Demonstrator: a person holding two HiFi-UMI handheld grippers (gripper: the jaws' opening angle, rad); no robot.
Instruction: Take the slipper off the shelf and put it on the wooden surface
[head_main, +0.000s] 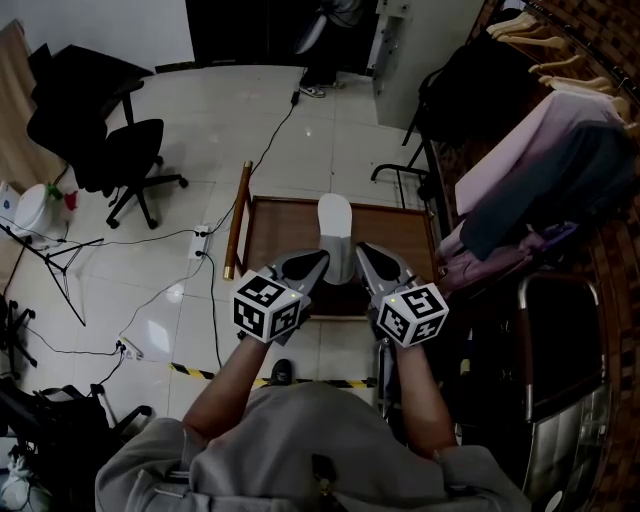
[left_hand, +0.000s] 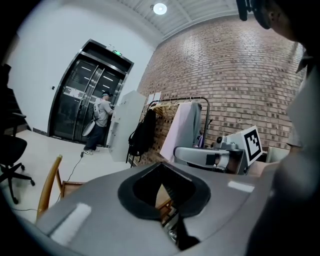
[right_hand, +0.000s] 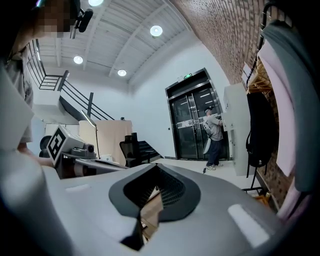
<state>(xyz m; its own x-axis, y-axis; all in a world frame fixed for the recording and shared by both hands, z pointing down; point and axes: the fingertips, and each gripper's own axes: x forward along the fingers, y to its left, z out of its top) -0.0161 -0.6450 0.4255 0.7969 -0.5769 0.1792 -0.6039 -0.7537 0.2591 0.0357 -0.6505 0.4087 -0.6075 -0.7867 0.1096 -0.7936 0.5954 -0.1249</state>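
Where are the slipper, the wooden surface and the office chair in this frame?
slipper (head_main: 335, 222): head view, on its pale far end.
wooden surface (head_main: 282, 238): head view, on bare board left of the slipper.
office chair (head_main: 135, 150): head view, on its black seat.

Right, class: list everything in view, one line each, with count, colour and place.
brown wooden surface: one, brown, floor centre
white slipper: one, white, on the wooden surface
black office chair: one, black, far left
hanging clothes: several, pink, grey, black, right rack
white power strip: one, white, floor left
distant person: one, grey top, by glass doors
left gripper: one, grey, fingers together, left of slipper
right gripper: one, grey, fingers together, right of slipper
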